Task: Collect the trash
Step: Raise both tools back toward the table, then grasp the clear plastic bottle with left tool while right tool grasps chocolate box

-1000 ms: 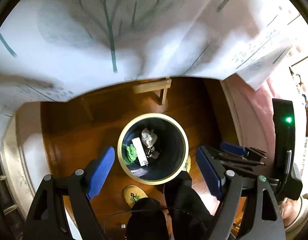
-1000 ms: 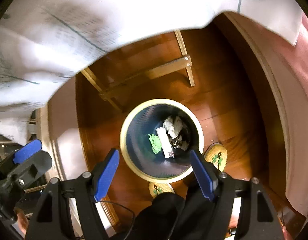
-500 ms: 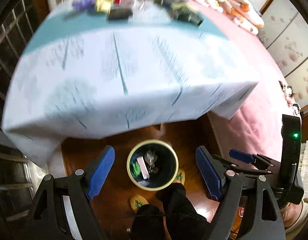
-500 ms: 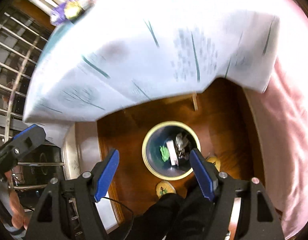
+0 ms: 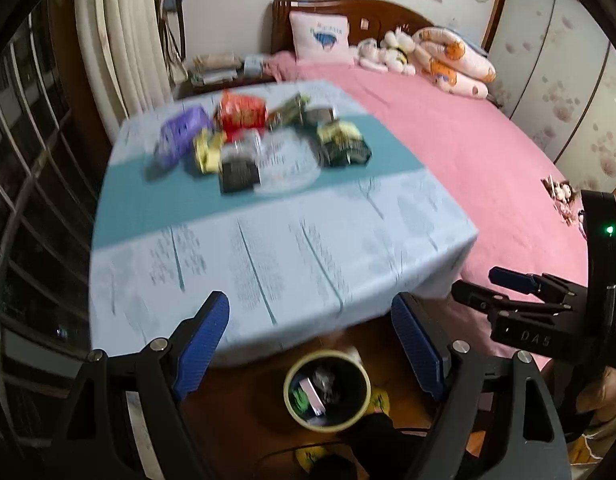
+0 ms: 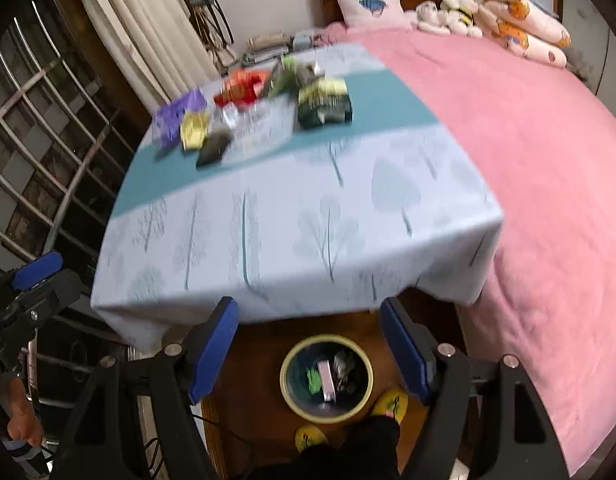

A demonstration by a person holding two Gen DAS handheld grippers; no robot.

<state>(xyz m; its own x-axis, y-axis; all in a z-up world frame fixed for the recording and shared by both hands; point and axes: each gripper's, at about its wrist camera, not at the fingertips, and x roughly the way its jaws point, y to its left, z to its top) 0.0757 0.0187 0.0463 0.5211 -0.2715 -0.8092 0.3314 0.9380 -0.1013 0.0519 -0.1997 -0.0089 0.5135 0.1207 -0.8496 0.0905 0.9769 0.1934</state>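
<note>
Both tongs stand apart and empty, with nothing between the blue pads. The left tongs (image 5: 310, 344) point down across the near edge of the table (image 5: 268, 256), and the right tongs (image 6: 308, 344) do the same just beside them; each shows at the edge of the other's view.

Straight below and between the pads of either pair sits the bin (image 6: 326, 378) on the wooden floor, by the person's slippers (image 6: 390, 402). It is probably kept there, under the table's near edge, so that anything lifted from the cloth has only a short drop. A green scrap, a pale flat packet and some crumpled paper lie in it already.

The remaining trash is well ahead of the tongs, on the far half of the table: a purple wrapper (image 5: 182, 134), a red bag (image 5: 242, 112), a yellow packet (image 5: 207, 151), dark packets (image 5: 344, 144) and a clear plate (image 5: 286, 168) among them, blurred. The wide pads likely suit a reach forward for the nearest wrapper.
</note>
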